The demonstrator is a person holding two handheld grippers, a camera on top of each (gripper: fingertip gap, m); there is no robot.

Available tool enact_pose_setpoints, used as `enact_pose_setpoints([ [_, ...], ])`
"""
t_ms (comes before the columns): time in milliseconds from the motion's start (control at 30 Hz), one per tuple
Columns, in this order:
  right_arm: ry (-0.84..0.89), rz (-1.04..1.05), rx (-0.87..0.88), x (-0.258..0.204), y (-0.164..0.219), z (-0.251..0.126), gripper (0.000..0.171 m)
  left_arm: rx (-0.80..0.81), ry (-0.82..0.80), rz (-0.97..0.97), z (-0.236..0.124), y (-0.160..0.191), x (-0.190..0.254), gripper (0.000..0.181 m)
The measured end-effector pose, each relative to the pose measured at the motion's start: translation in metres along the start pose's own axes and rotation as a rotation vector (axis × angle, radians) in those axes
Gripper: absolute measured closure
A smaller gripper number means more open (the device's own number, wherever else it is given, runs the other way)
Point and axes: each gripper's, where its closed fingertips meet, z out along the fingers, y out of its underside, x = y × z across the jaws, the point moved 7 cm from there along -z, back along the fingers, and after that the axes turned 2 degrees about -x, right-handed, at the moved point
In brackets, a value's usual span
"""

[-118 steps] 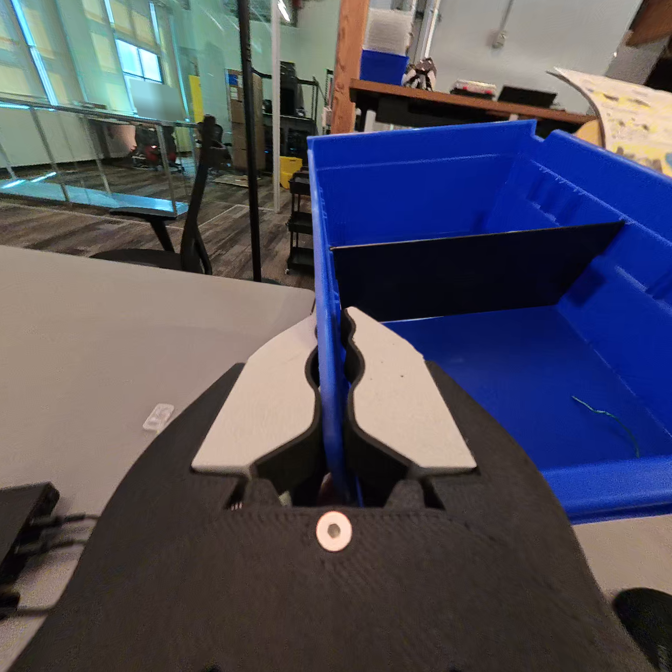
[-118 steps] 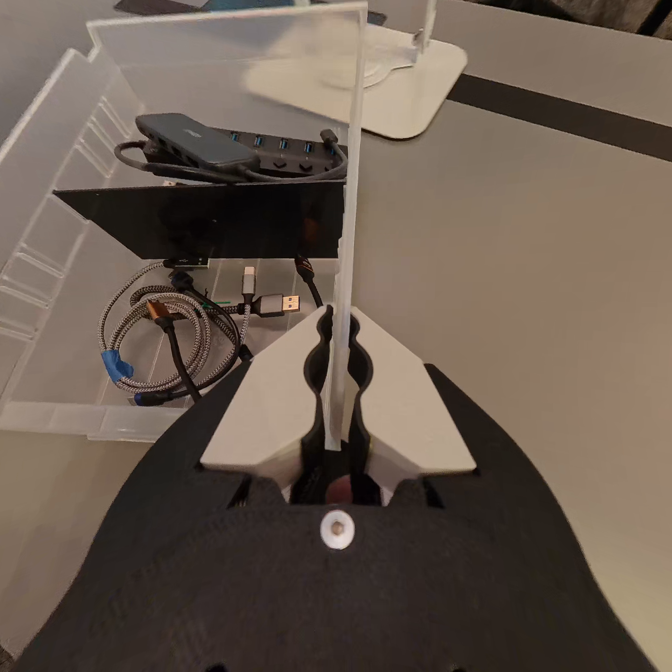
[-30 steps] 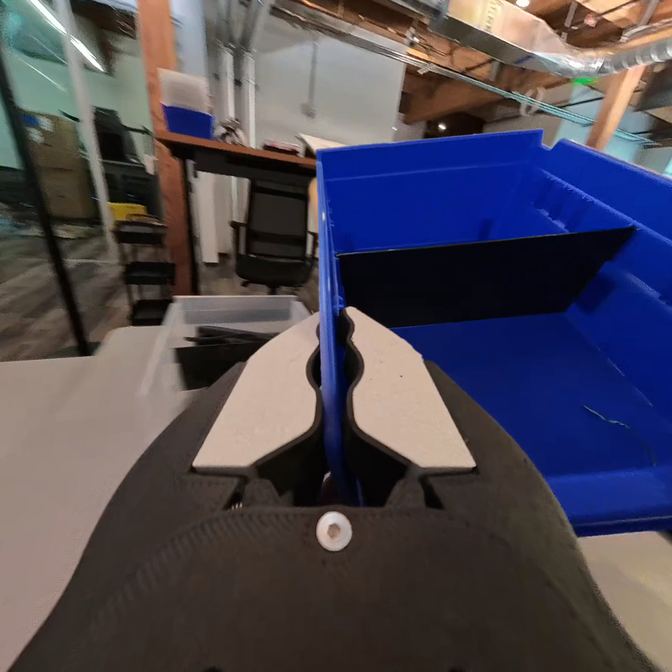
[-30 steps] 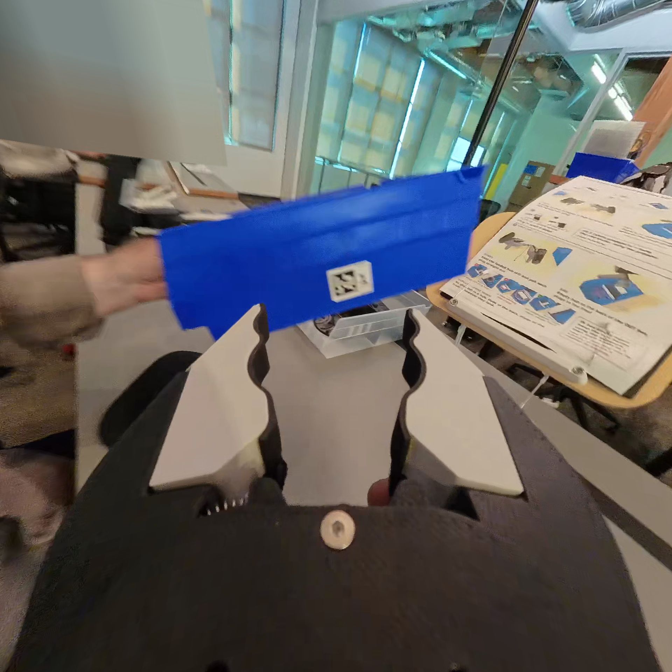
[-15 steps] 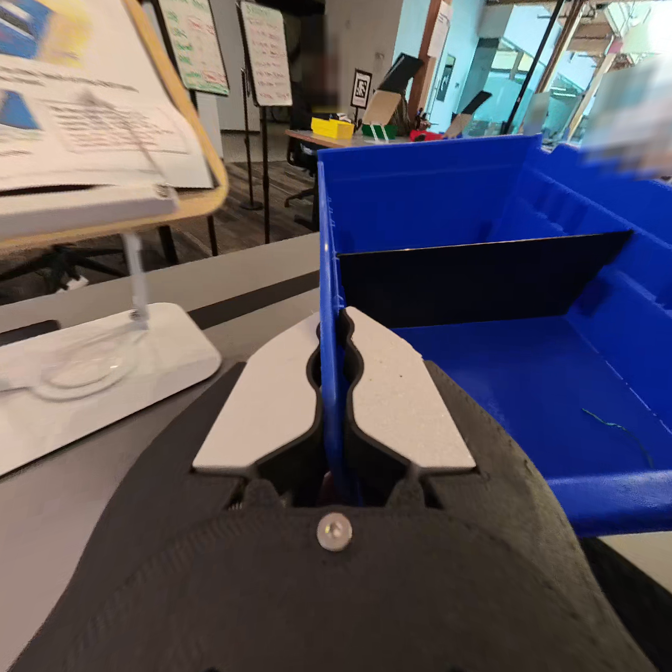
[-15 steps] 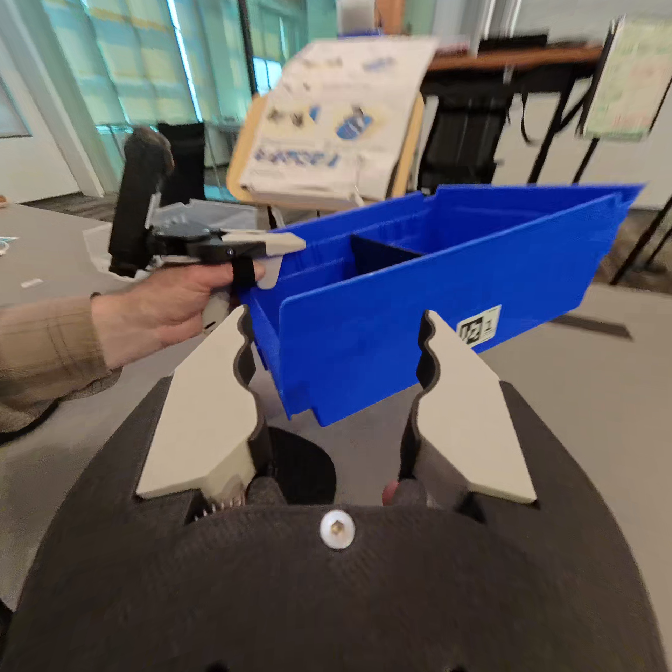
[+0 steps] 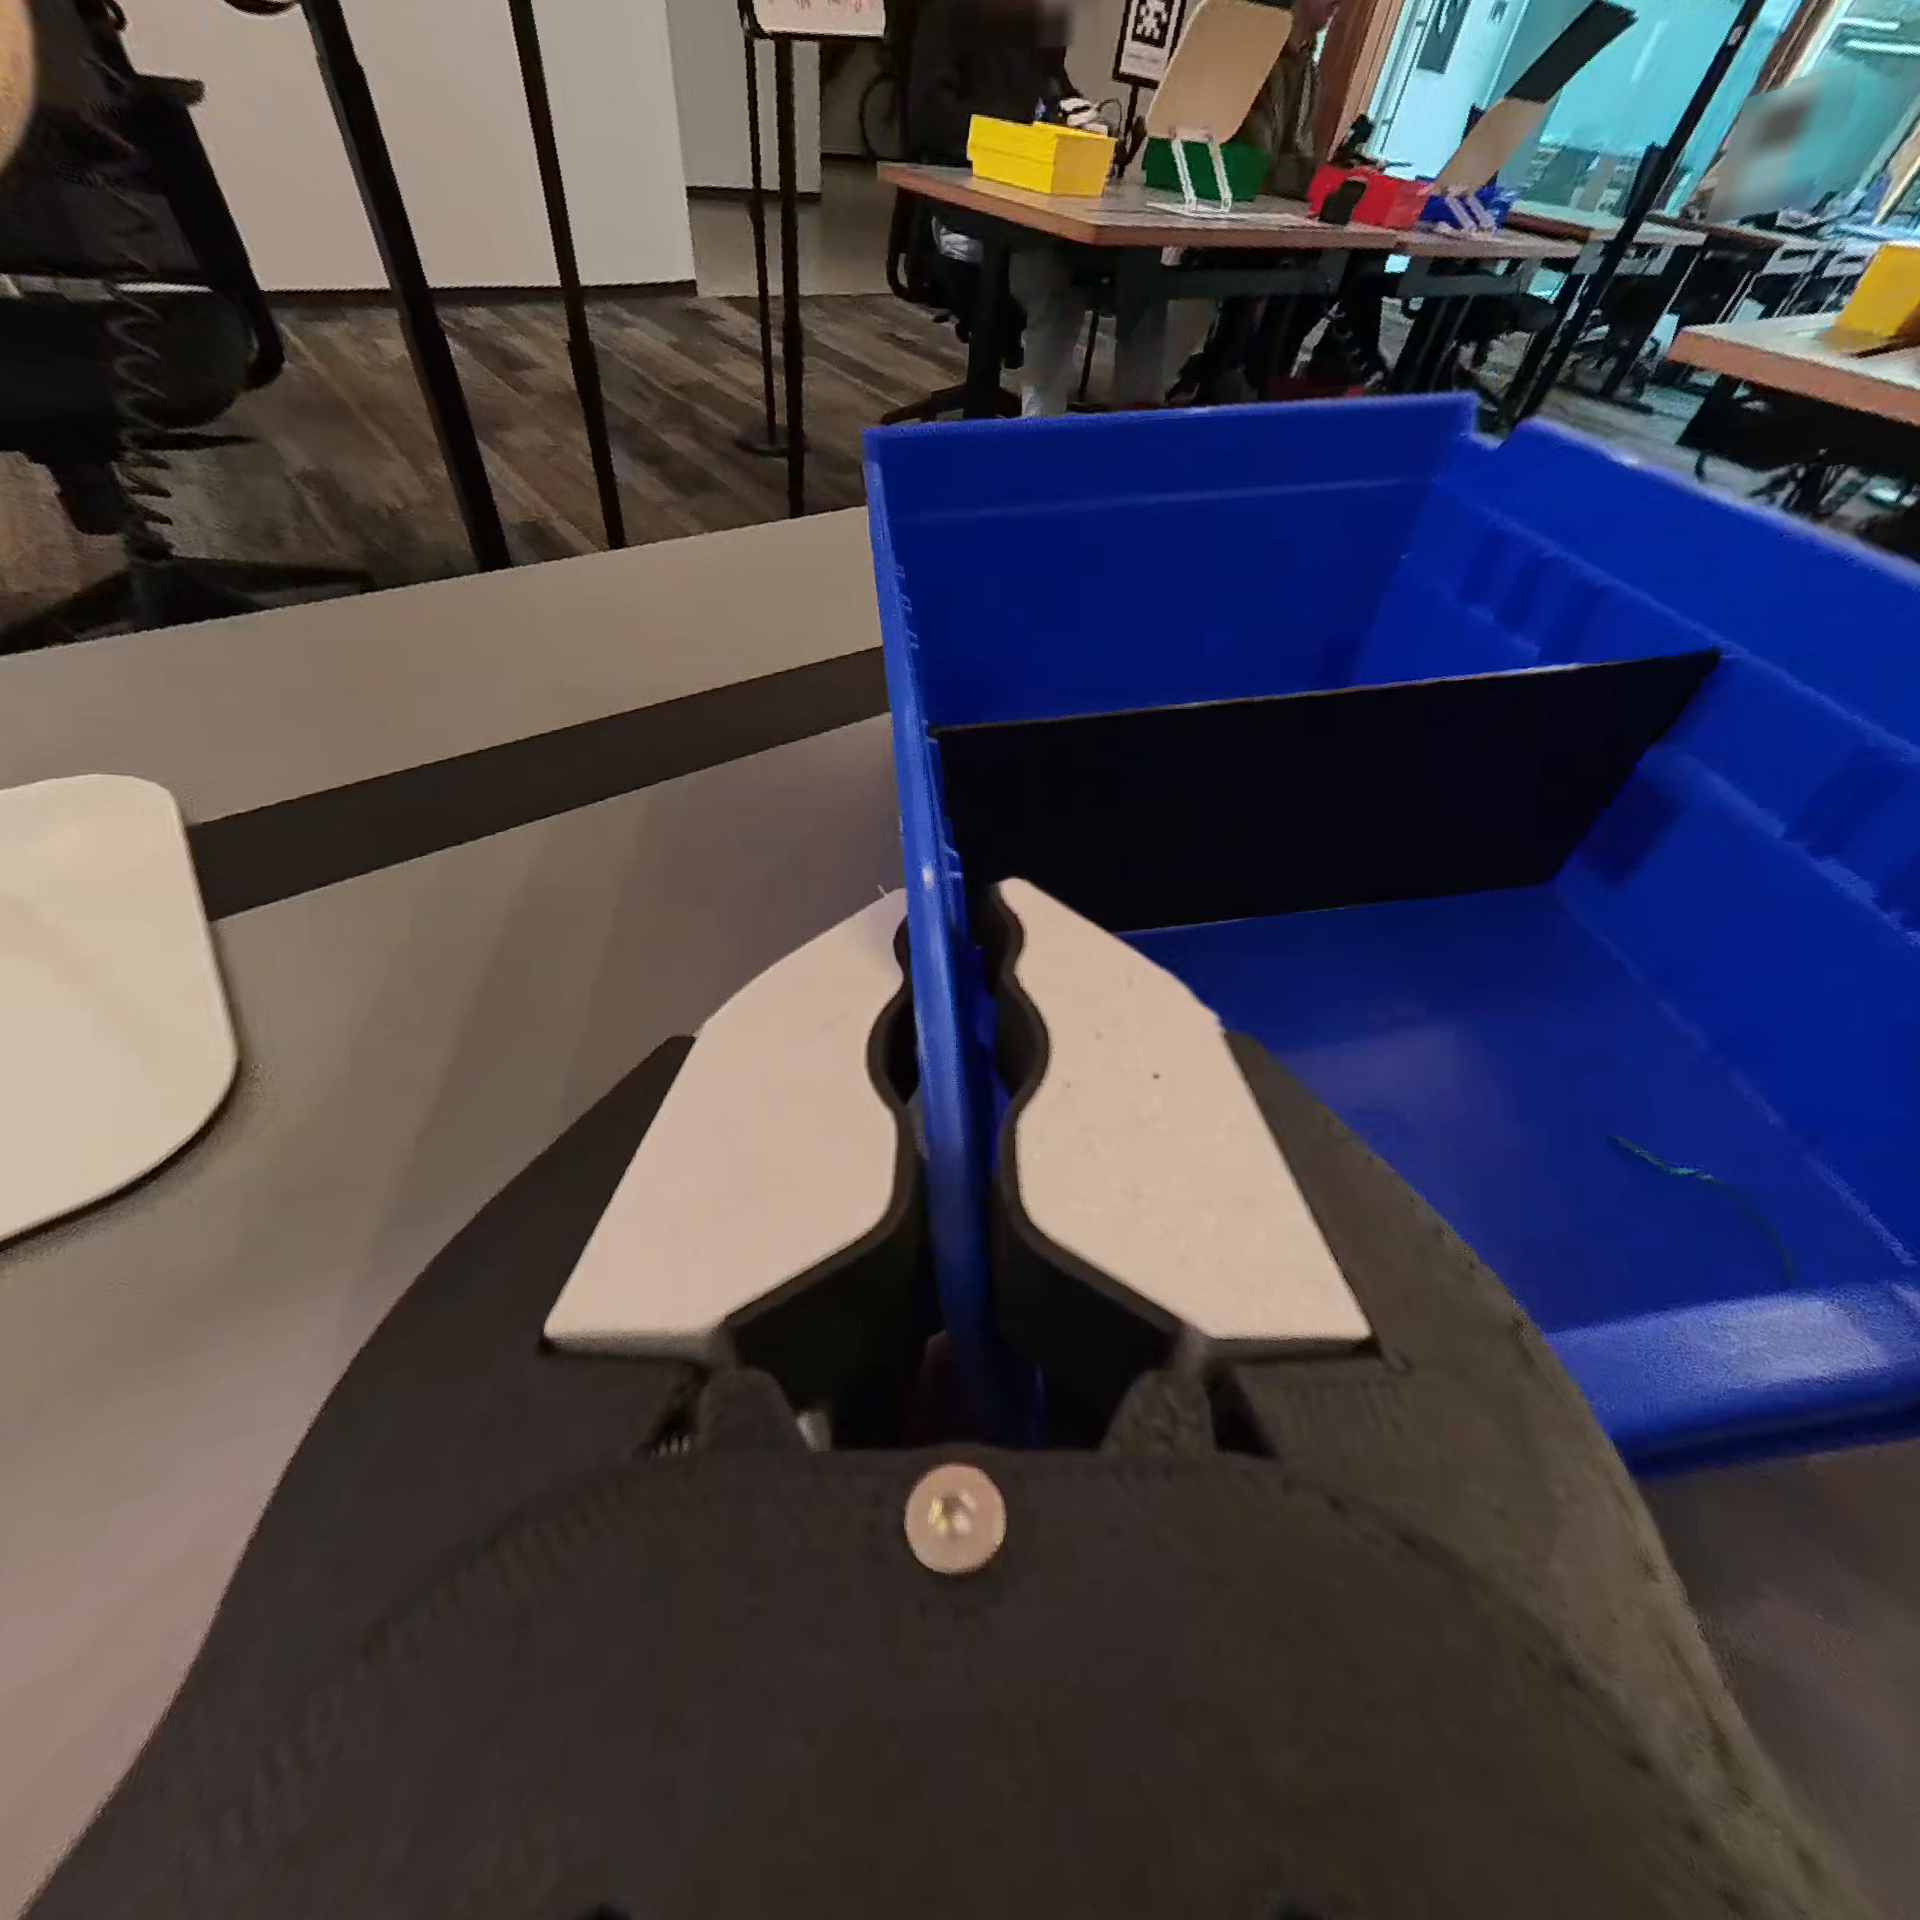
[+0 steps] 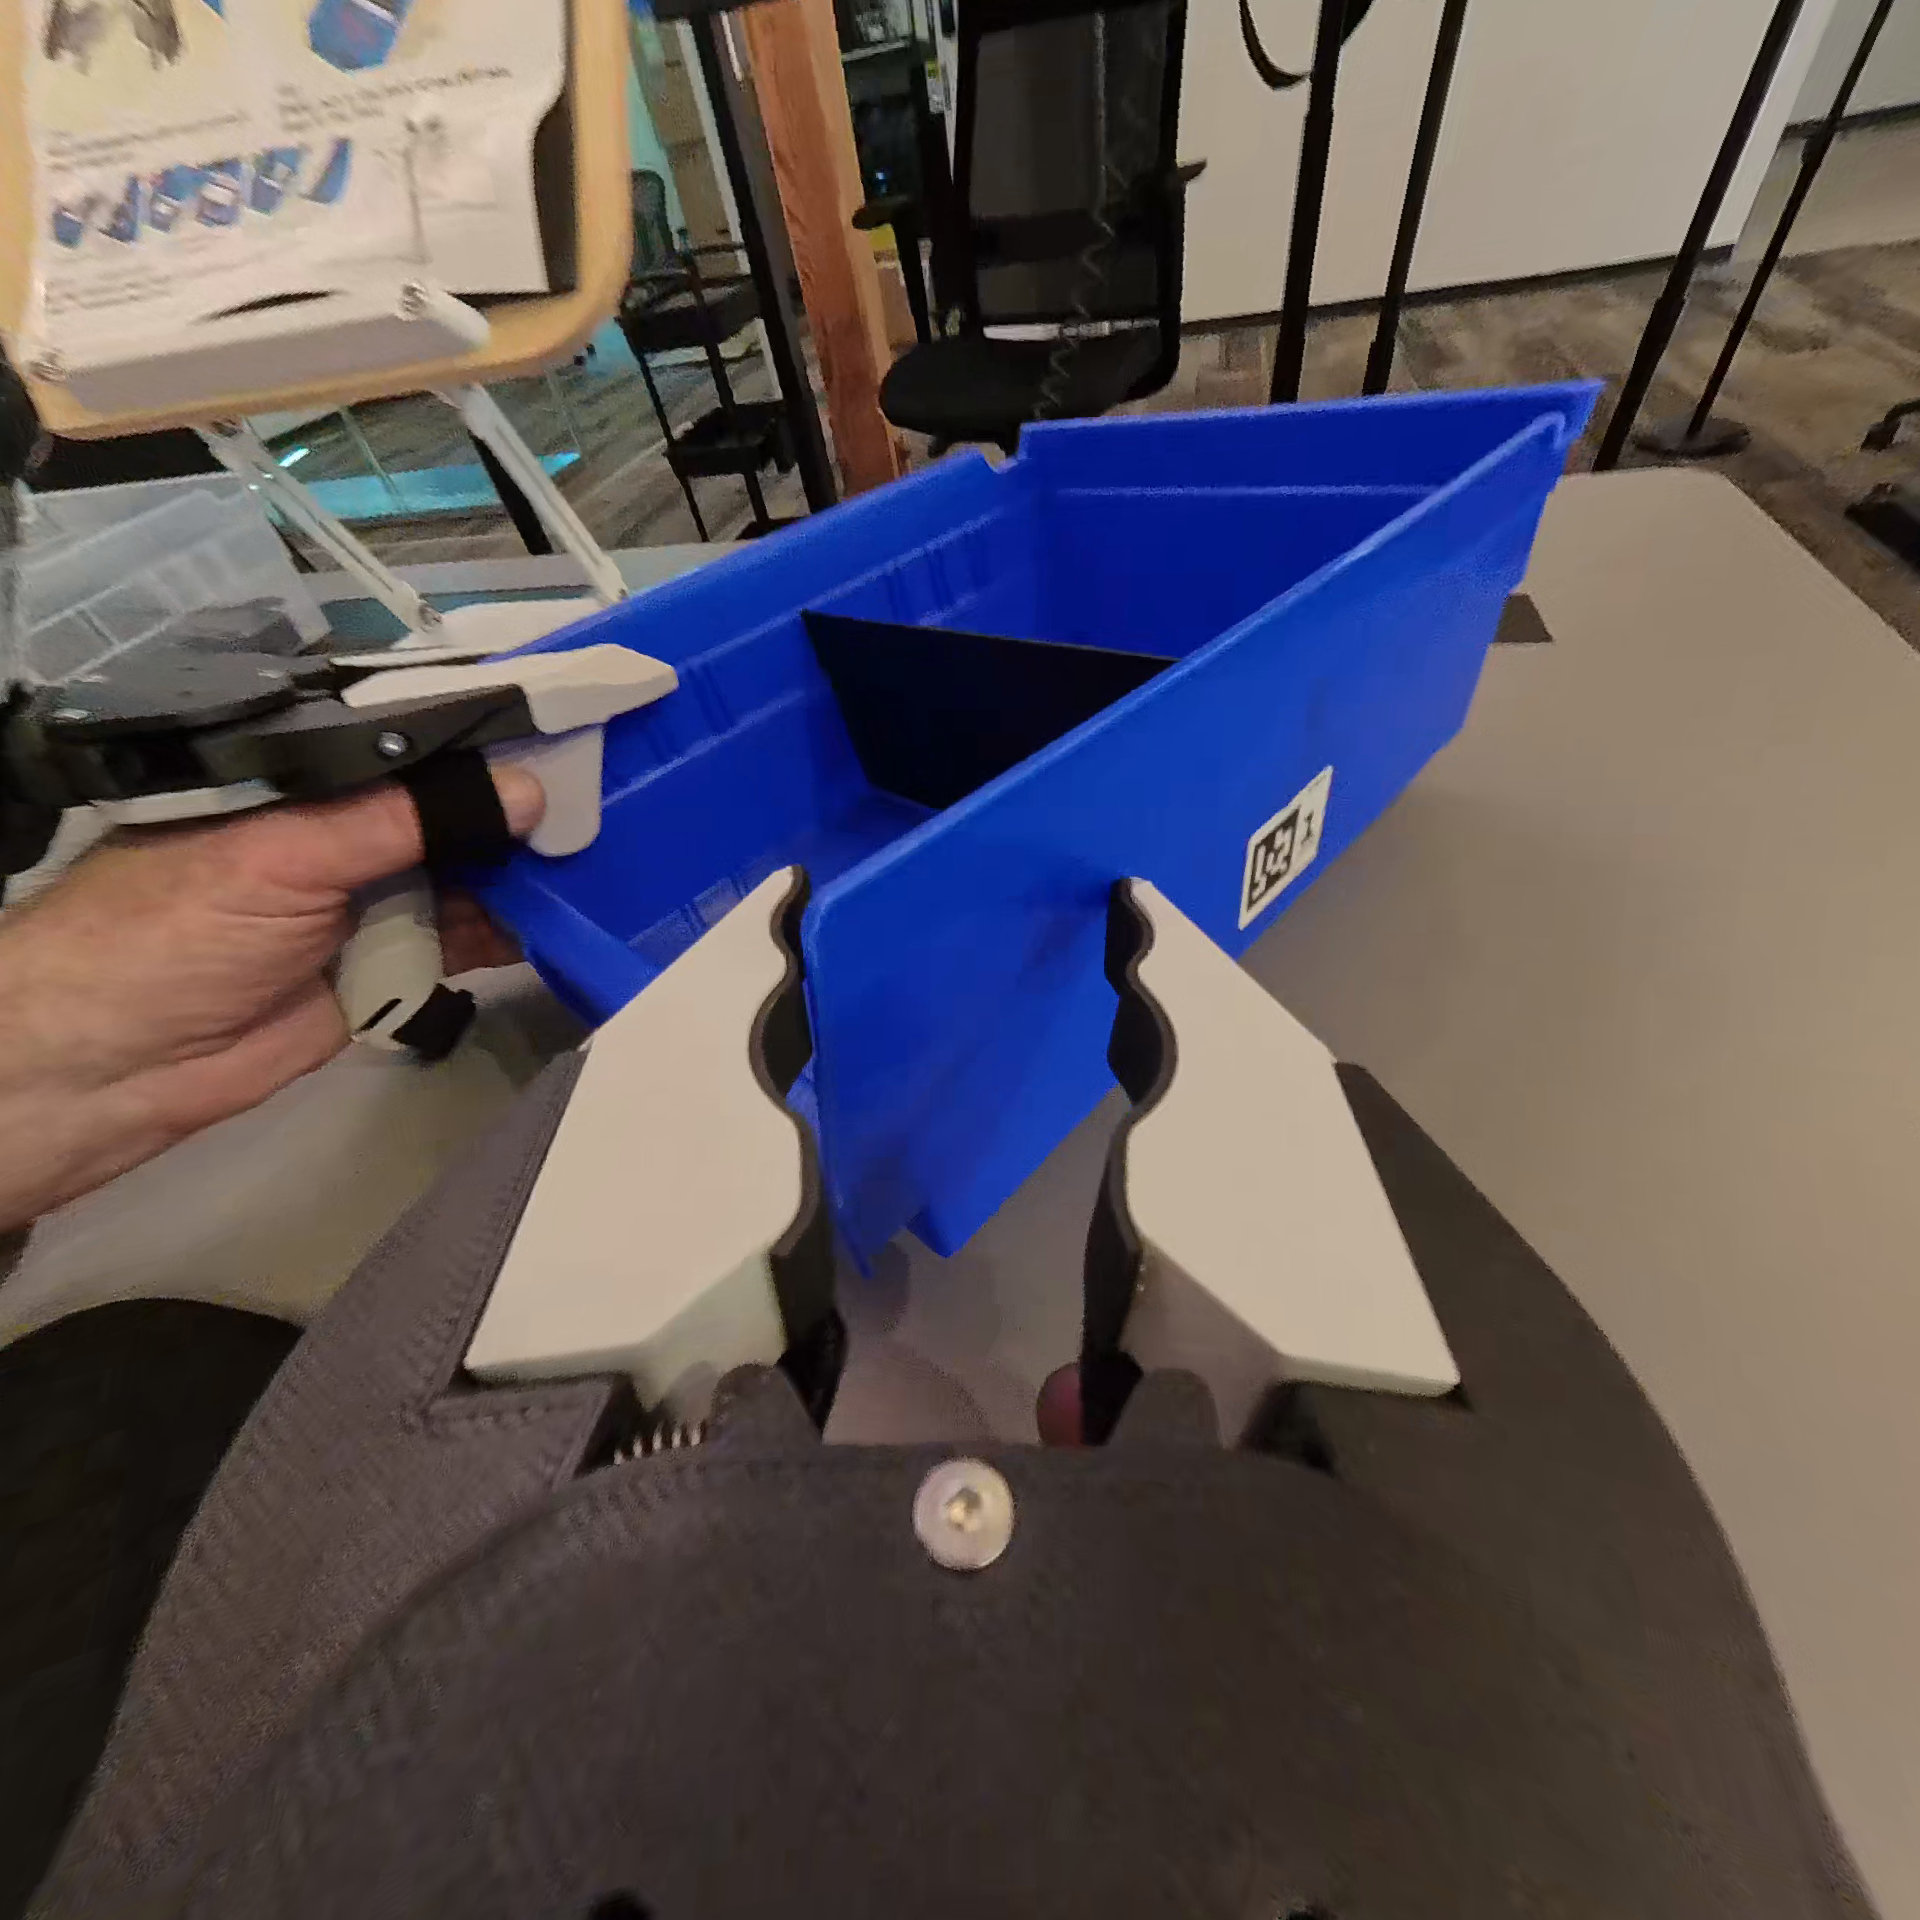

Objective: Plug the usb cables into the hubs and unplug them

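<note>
Grey table (image 8: 1621,935), white base (image 7: 94,997)

blue bin (image 7: 1195,582) runs off the right edge; whatever's behind its black divider (image 7: 1299,800) is hidden

At centre frame the left gripper (image 7: 954,914) clamps the left wall of a blue bin (image 7: 1164,582). A black divider (image 7: 1299,790) crosses the bin's interior. A white base plate (image 7: 94,987) lies on the grey table (image 7: 436,956) at left.
</note>
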Motion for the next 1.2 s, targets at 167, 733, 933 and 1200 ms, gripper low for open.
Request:
enact_pose_setpoints([
  [167, 0.036, 0.050, -0.074, 0.048, 0.010, 0.019, 0.119, -0.014, 0.074, -0.002, 0.015, -0.002, 0.030, 0.146],
  [733, 0.099, 0.078, -0.133, 0.152, -0.026, 0.089, 0.134, 0.026, 0.222, -0.220, 0.064, -0.017, 0.068, 0.117],
  [933, 0.204, -0.017, 0.045, 0.130, -0.066, 0.037, 0.120, 0.161, 0.247, -0.114, 0.005, -0.047, 0.042, 0.097],
  [1200, -0.086, -0.407, 0.231, -0.084, -0.160, 0.040, 0.119, 0.312, 0.037, 0.181, -0.109, -0.089, -0.066, 0.119],
])
